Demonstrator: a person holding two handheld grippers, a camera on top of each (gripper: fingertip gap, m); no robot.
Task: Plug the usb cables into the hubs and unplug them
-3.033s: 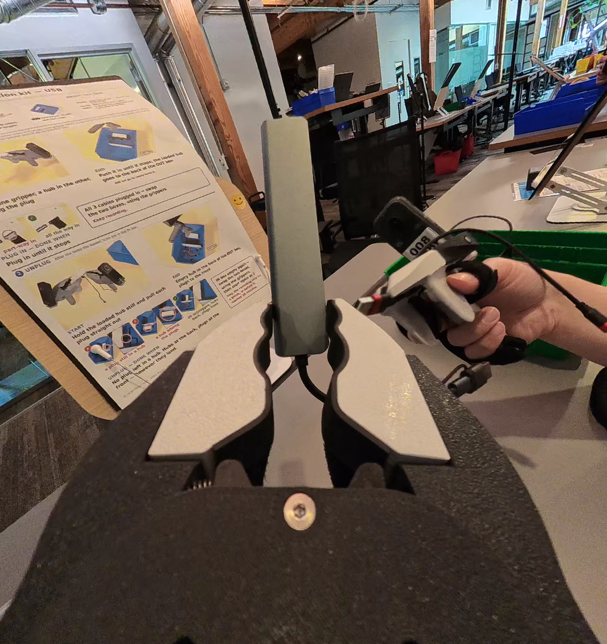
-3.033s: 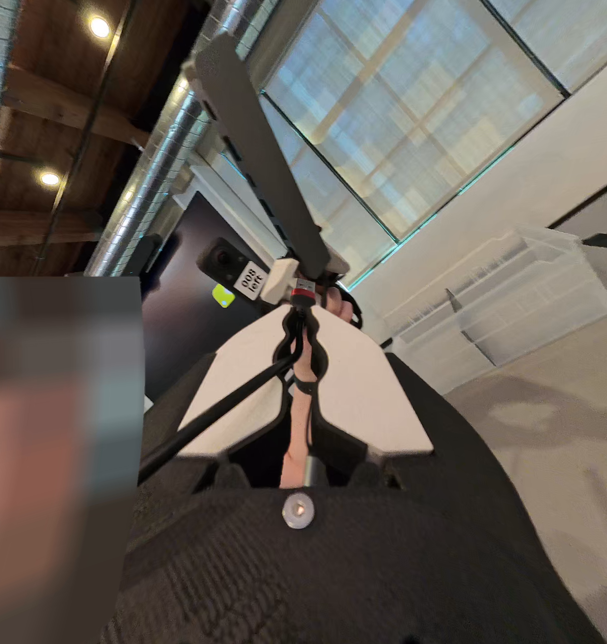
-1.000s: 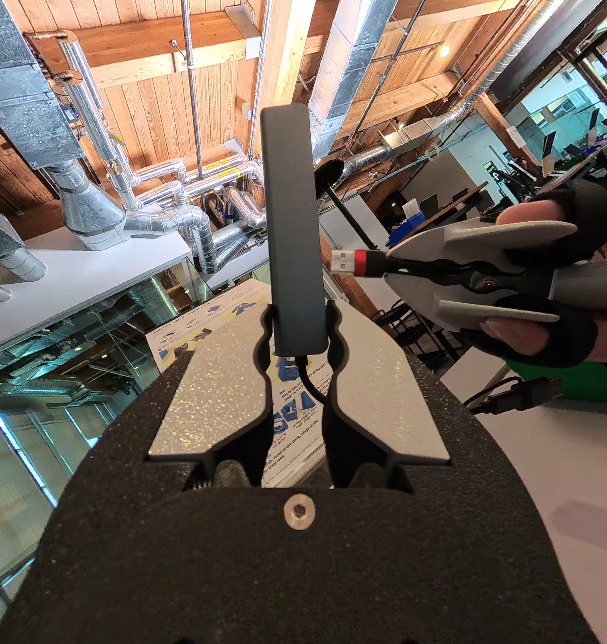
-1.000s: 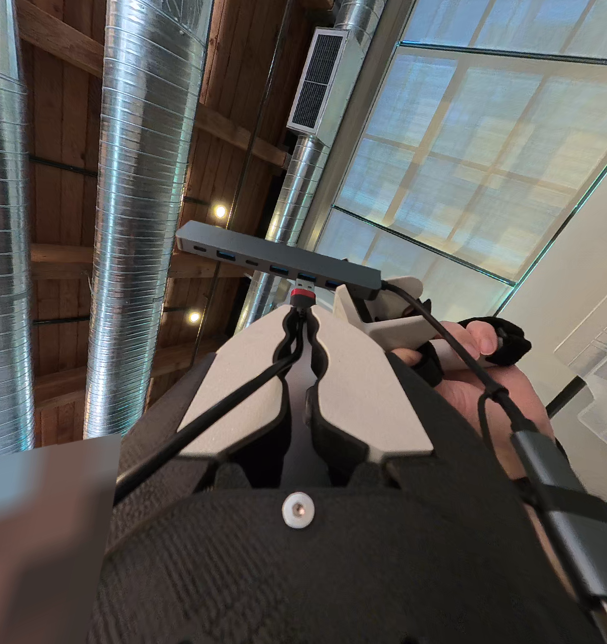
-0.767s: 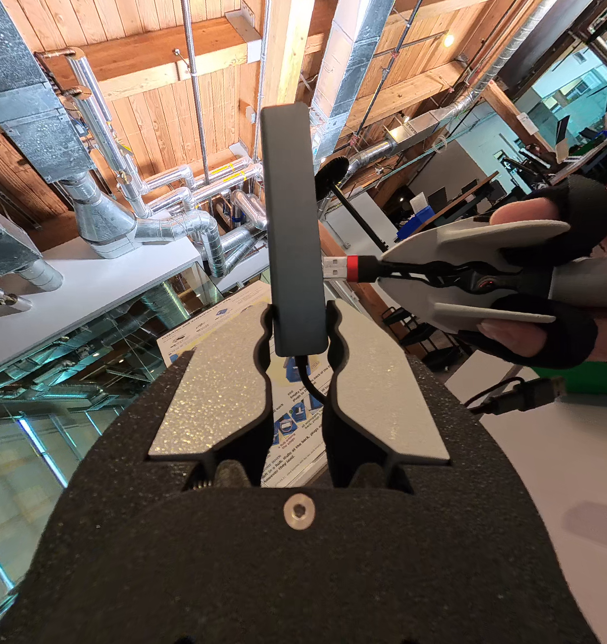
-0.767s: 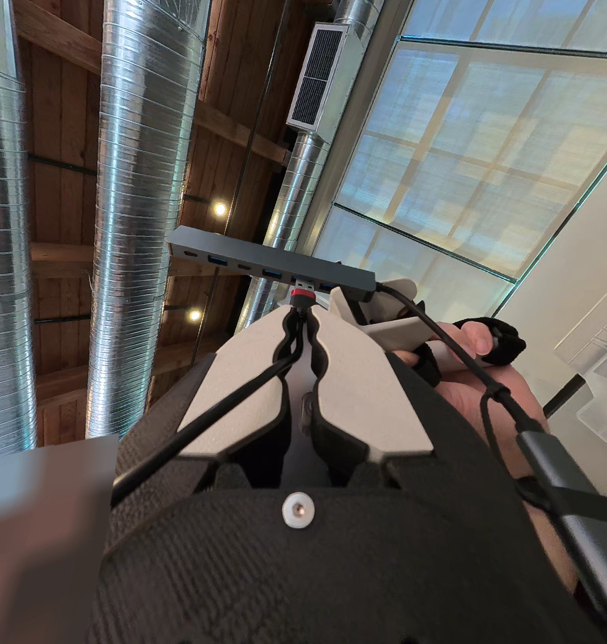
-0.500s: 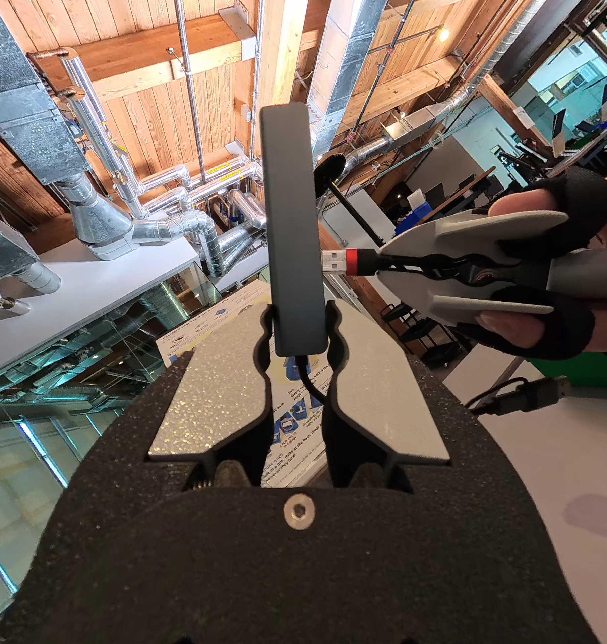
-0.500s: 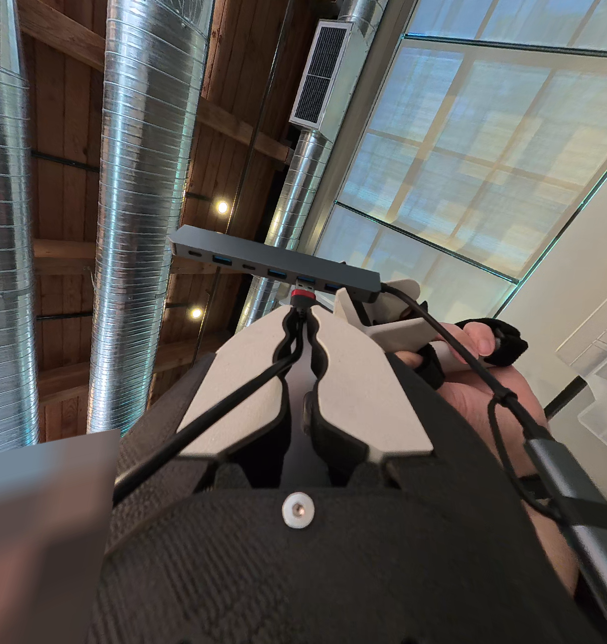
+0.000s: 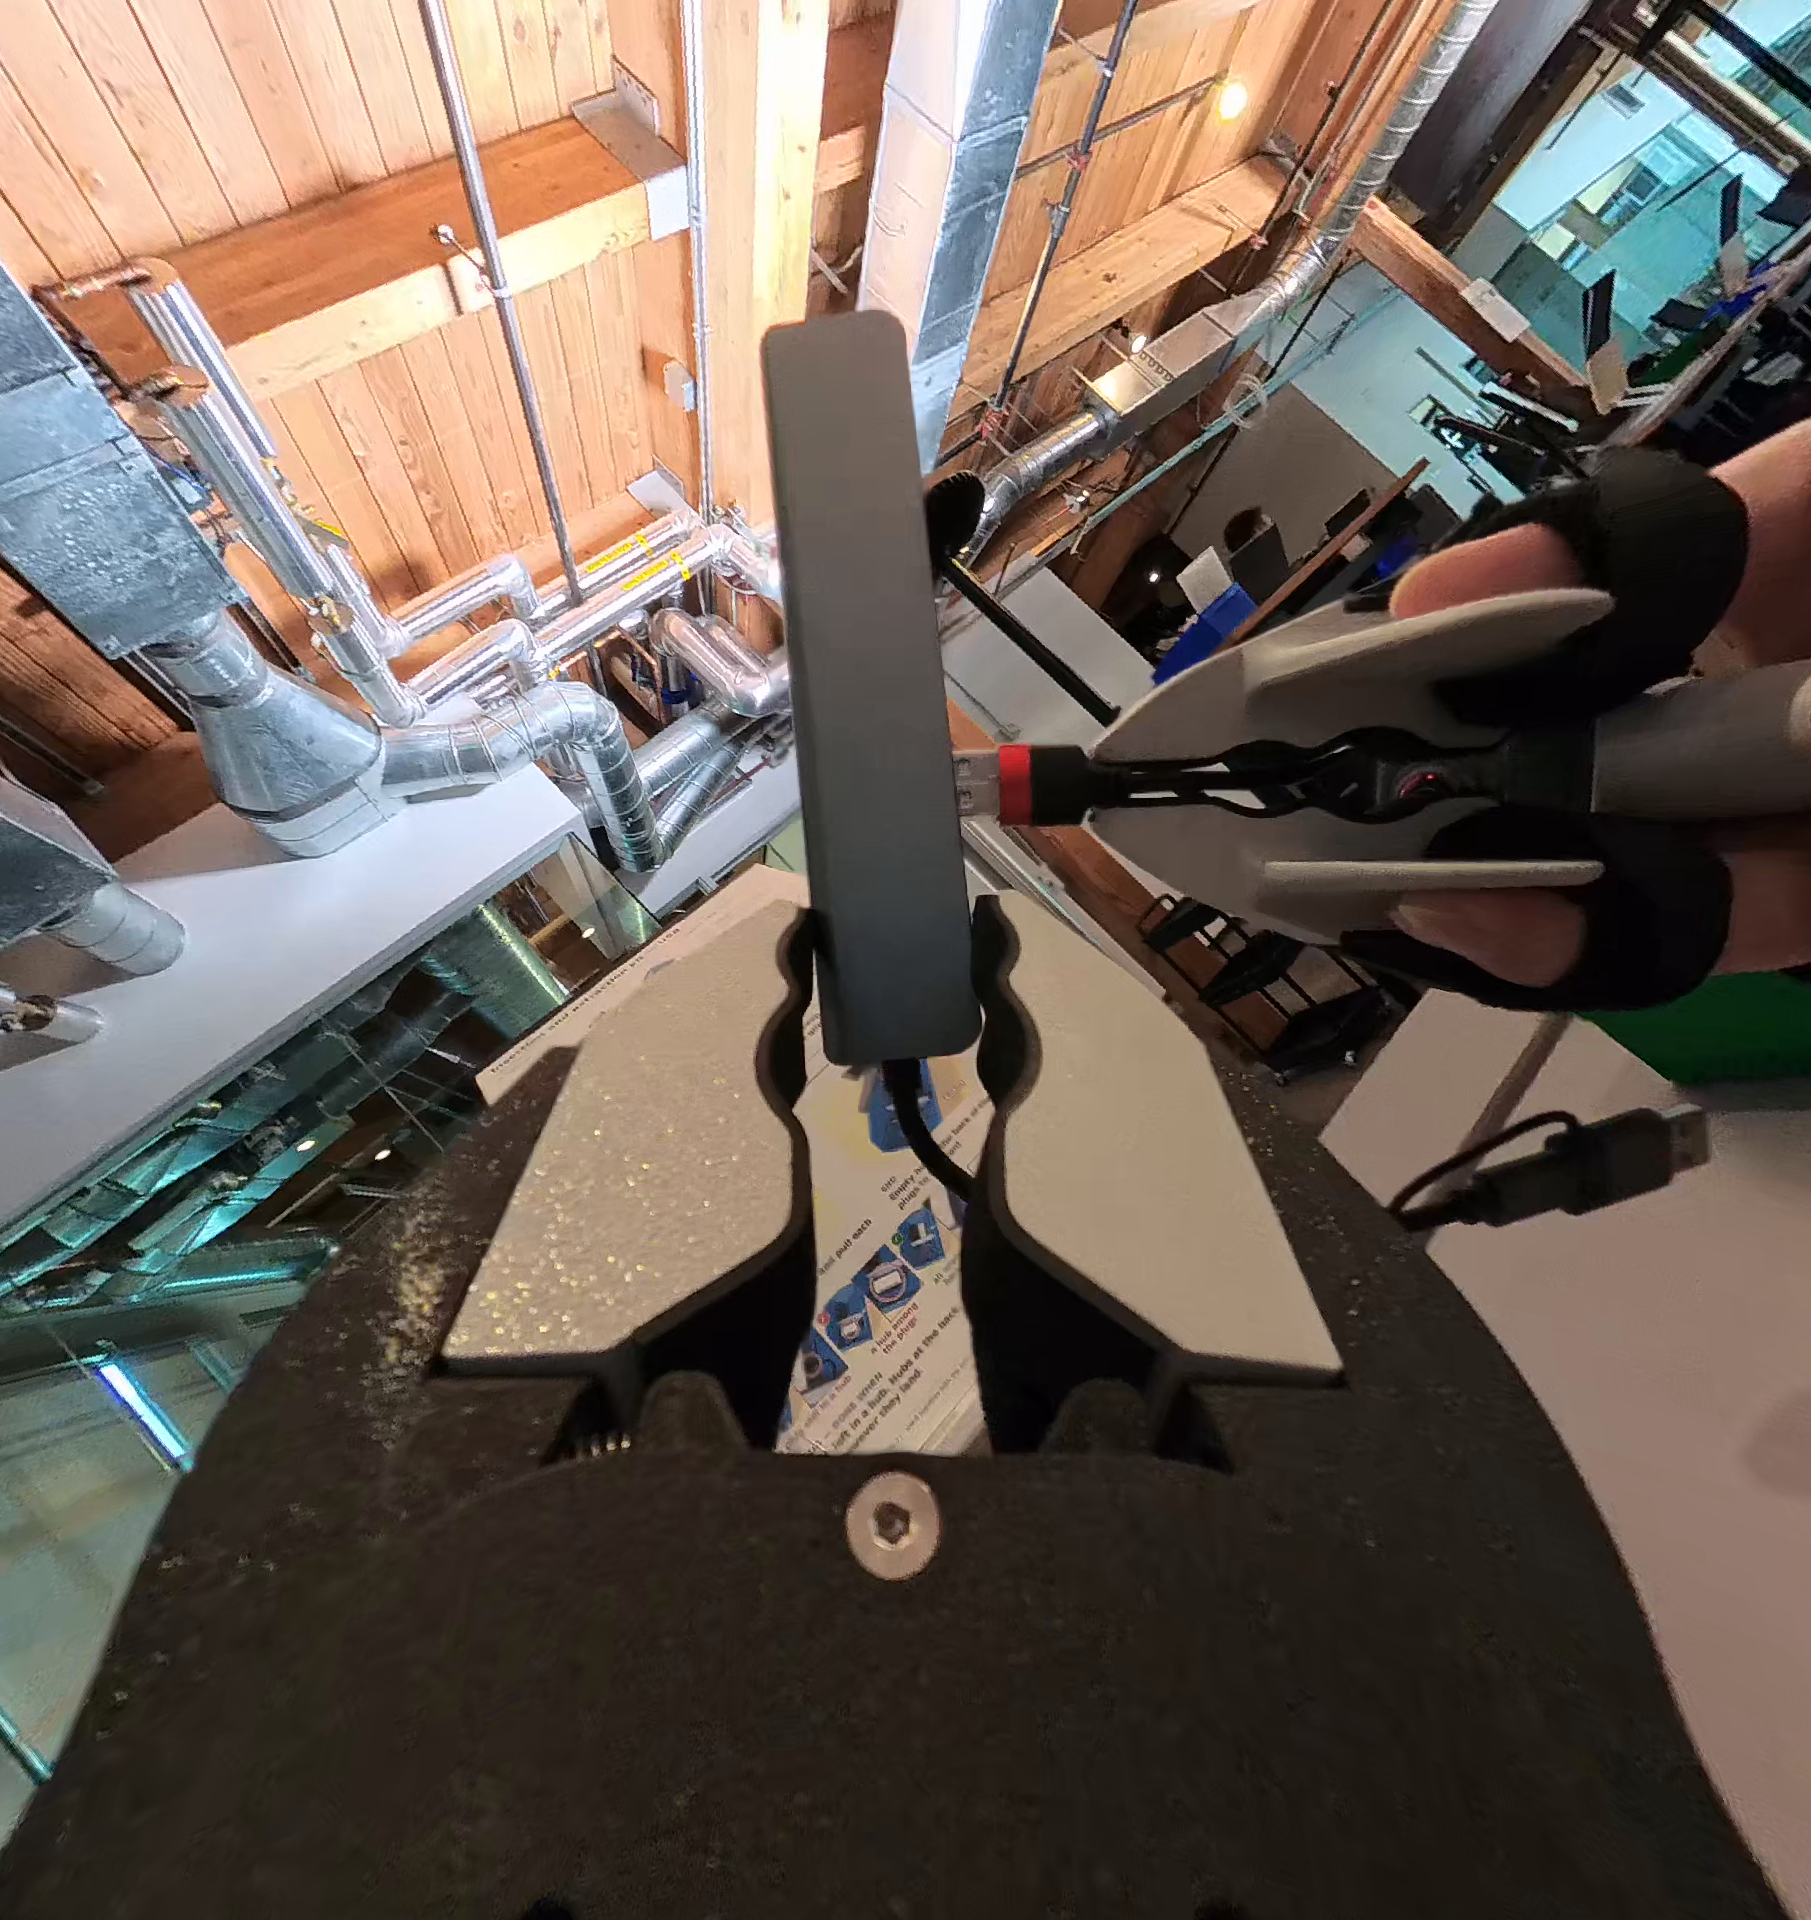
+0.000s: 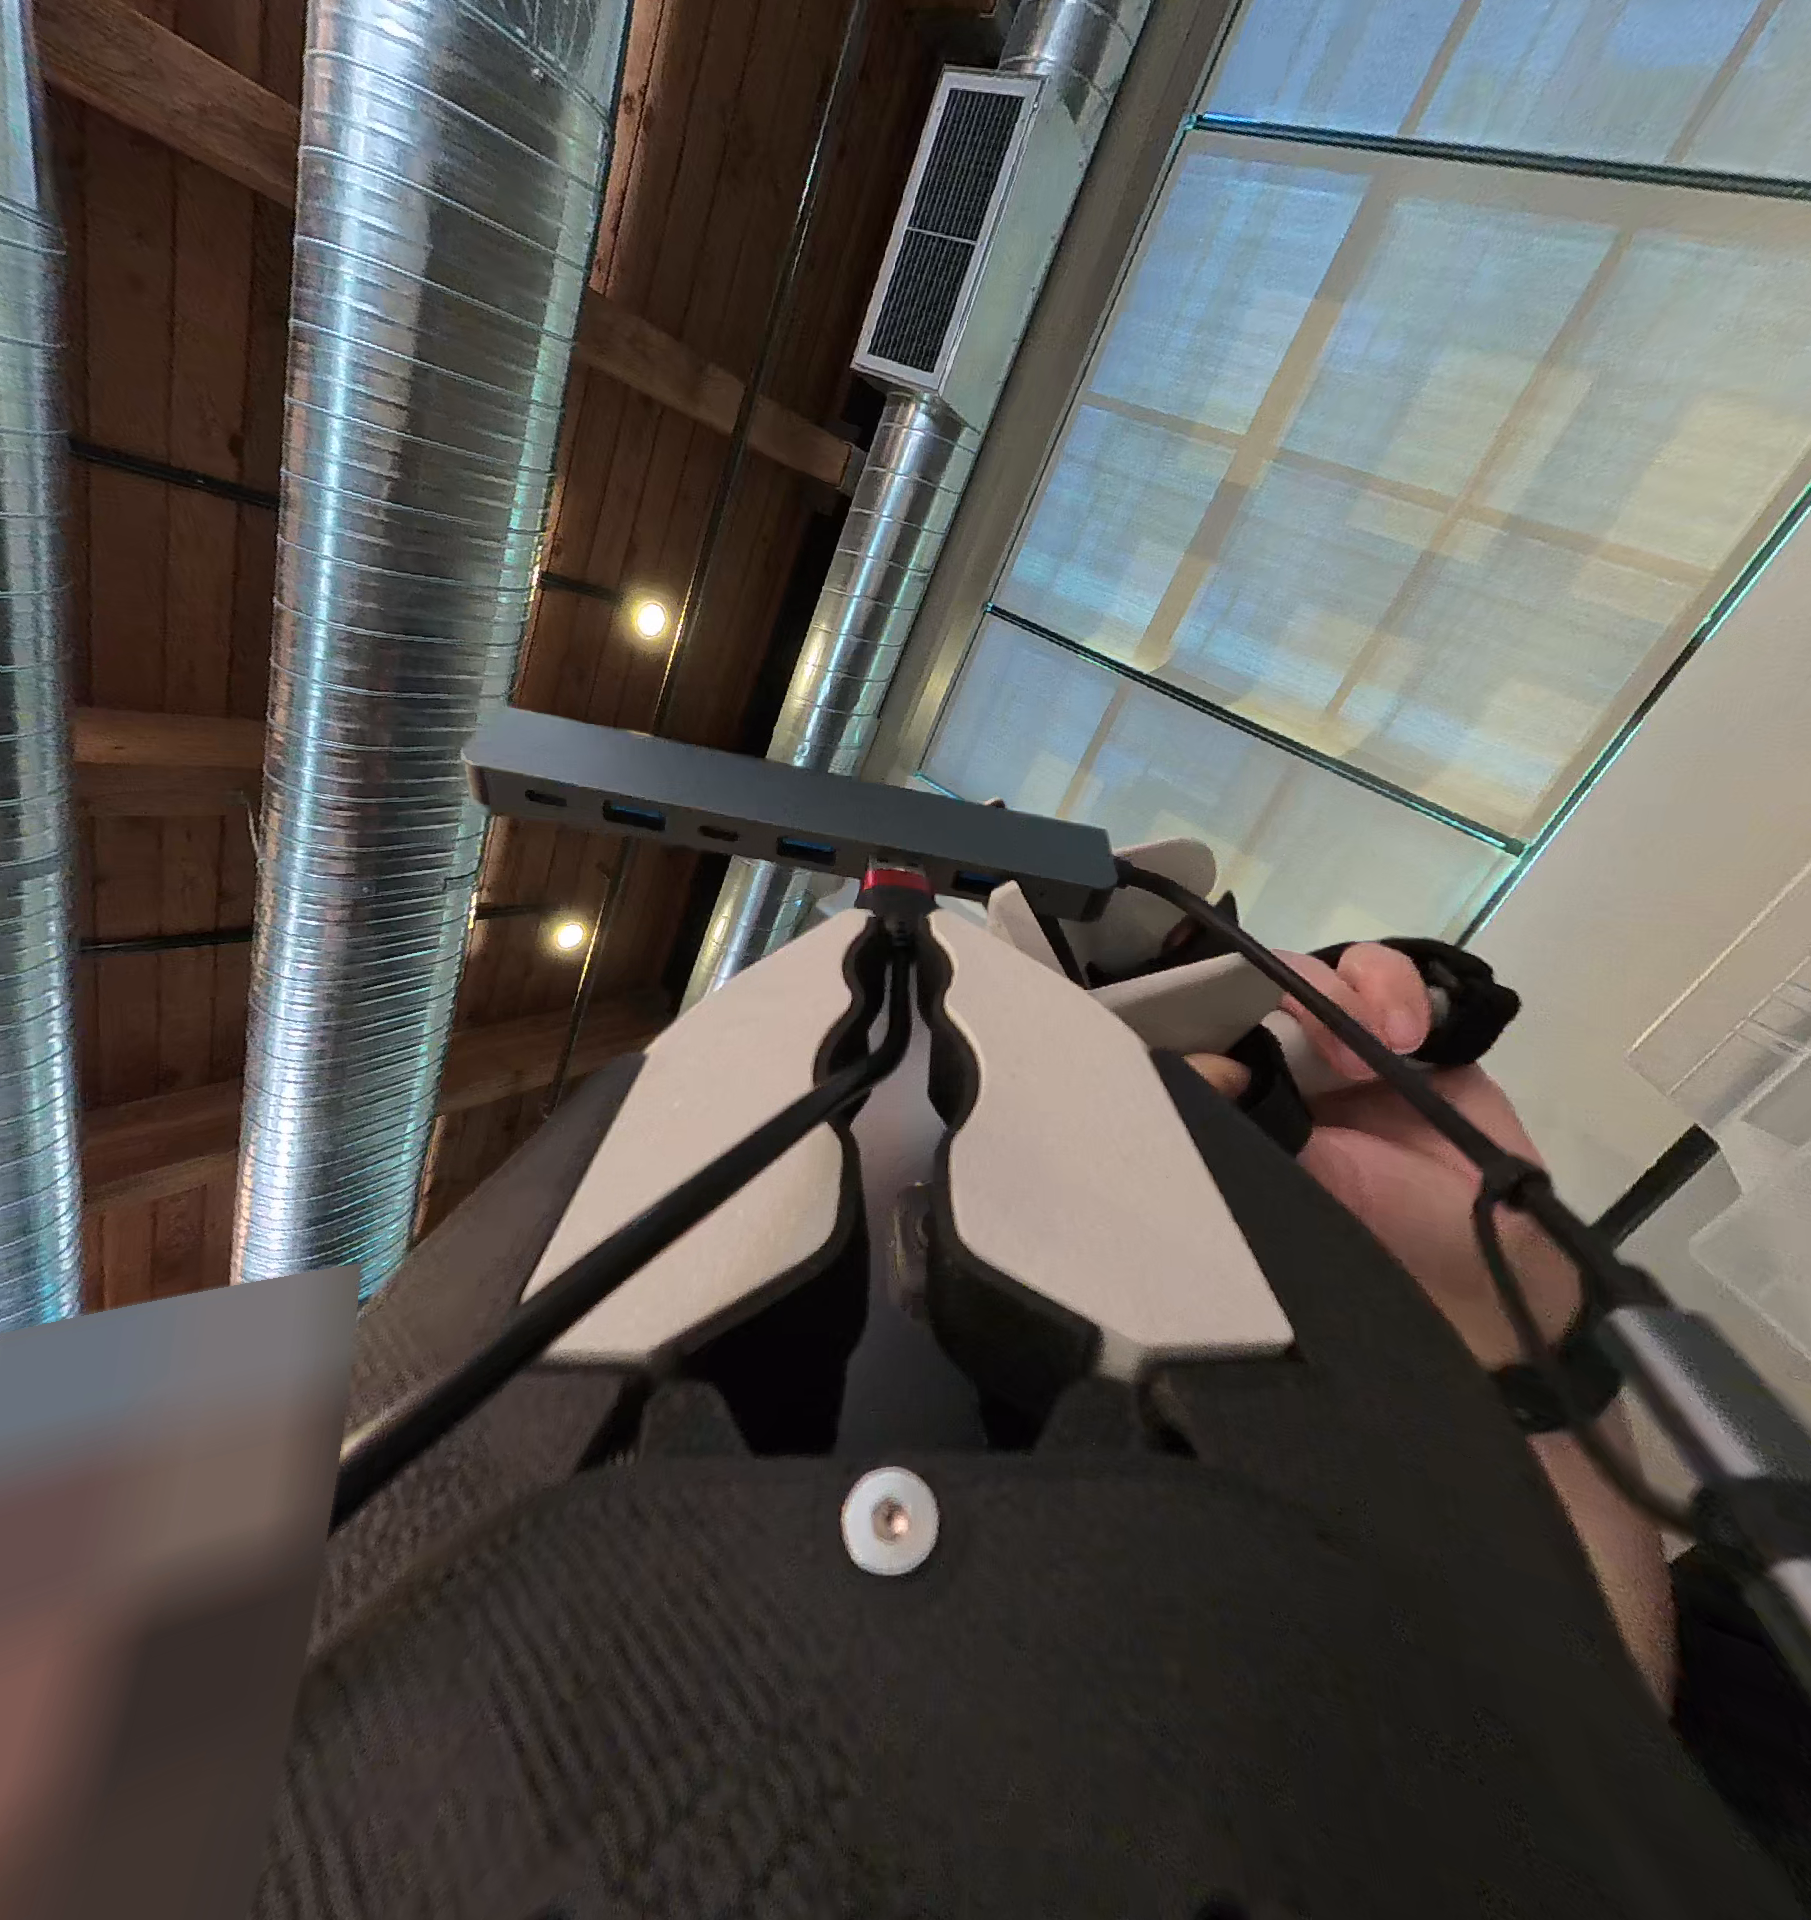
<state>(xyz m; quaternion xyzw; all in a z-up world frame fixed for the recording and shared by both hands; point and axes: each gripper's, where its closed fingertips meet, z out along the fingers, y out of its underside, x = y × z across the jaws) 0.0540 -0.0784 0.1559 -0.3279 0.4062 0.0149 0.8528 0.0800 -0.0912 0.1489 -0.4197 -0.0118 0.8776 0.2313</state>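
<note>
My left gripper point(image 9: 893, 971) is shut on the lower end of a dark grey USB hub point(image 9: 859, 665) and holds it upright in the air. My right gripper point(image 10: 896, 930), also in the left wrist view point(image 9: 1093, 795), is shut on a black USB cable with a red-ringed plug point(image 9: 1020, 784). The plug's metal tip sits partly inside a port on the hub's right edge. In the right wrist view the hub point(image 10: 776, 805) lies across the frame showing its row of ports, and the red plug point(image 10: 890, 883) enters one near its right end.
The hub's own cable with its connector point(image 9: 1597, 1153) hangs over a white table point(image 9: 1659, 1403) at right. A printed instruction sheet point(image 9: 880, 1309) lies under my left gripper. Ceiling ducts, pipes and glass panels fill the background. A gloved hand point(image 9: 1628, 727) holds the right gripper. My left and right fingertips are right by each other.
My right gripper has moved the red-ringed plug left, from clear of the hub to its tip entering a port on the hub's edge. My left gripper kept its hold on the hub.
</note>
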